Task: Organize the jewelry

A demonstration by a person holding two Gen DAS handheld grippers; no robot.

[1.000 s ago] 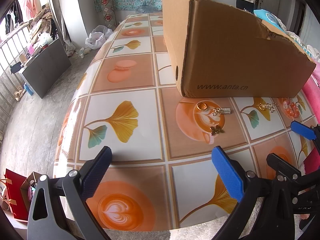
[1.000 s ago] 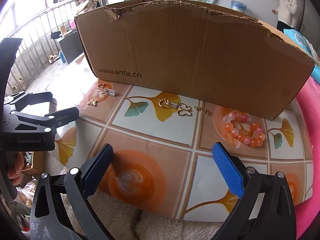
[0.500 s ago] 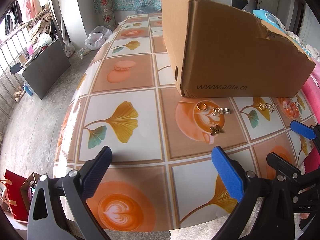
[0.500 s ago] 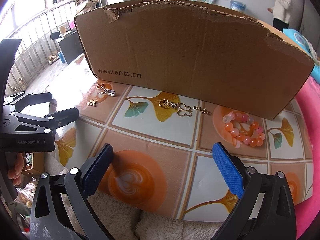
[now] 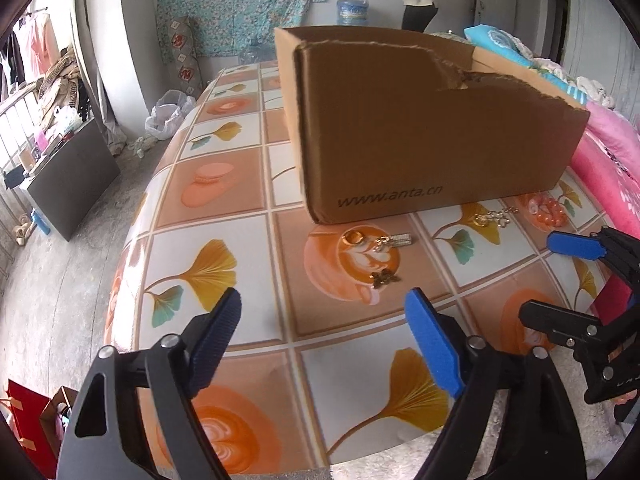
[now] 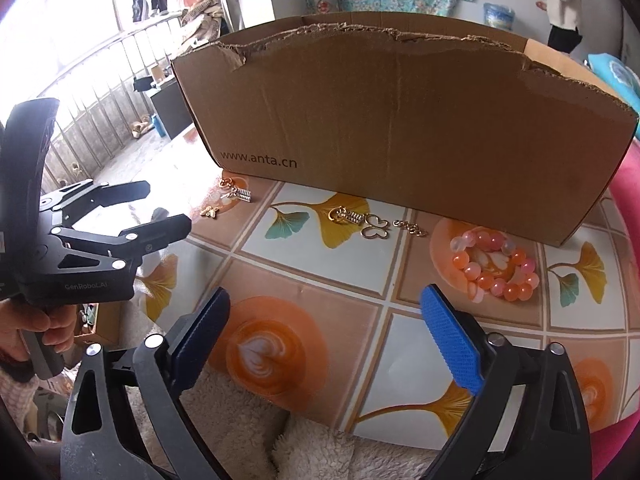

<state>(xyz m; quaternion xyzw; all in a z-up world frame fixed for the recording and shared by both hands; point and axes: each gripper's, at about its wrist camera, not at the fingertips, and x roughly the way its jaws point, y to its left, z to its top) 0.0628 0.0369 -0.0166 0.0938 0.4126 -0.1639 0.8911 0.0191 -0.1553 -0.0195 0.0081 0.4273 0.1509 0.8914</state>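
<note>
Grippers' ribbed blue pads (image 6: 450, 344), corrugated cardboard box (image 6: 400, 120)

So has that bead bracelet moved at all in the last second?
No. The bracelet lies on the same orange circle of the tablecloth, in front of the box's right end, as before.

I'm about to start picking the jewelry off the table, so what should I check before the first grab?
1. Left gripper holds nothing, jaws closing: ok.
2. Right gripper holds nothing, jaws closing: ok.
3. Bead bracelet lies apart from the gold chain: ok.
4. Butterfly charm free of the neighbouring clasp piece: cannot tell.
5. Cardboard box open on top: ok.
6. Box interior has room: cannot tell.
</note>
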